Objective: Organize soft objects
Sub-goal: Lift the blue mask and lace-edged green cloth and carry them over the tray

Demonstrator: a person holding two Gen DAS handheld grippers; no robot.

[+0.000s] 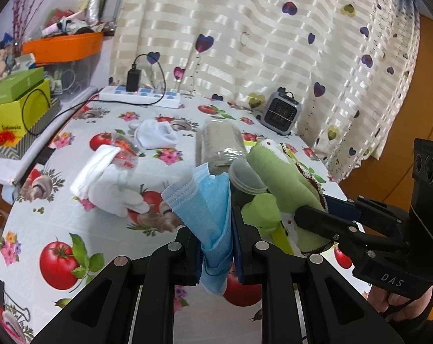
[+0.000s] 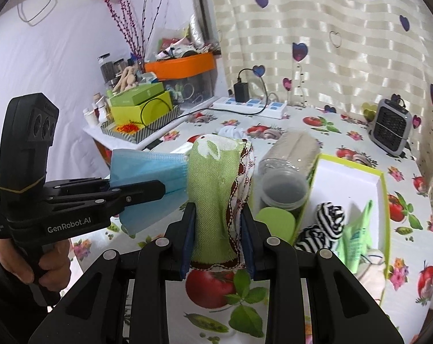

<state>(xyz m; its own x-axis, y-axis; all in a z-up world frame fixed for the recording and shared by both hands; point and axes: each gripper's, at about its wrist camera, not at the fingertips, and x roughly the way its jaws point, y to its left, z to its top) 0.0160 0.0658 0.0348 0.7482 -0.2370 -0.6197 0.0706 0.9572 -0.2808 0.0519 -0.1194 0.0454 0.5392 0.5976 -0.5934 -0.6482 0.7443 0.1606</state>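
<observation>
Two soft items are being held above the surface (image 2: 316, 132): a blue mask (image 1: 210, 215) is being clamped in the left claw (image 1: 216, 246), a green cloth (image 2: 213, 197) in the right claw (image 2: 217, 238), both mid-frame. Each is best being lowered fully inside the open box (image 2: 384, 189) at lower right before the fingers are being parted, so nothing is being draped over its wall.

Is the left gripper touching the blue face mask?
Touching. The left wrist view shows the left gripper shut on the blue face mask, both pads pressed against its folded lower part, with no gap on either side.
</observation>
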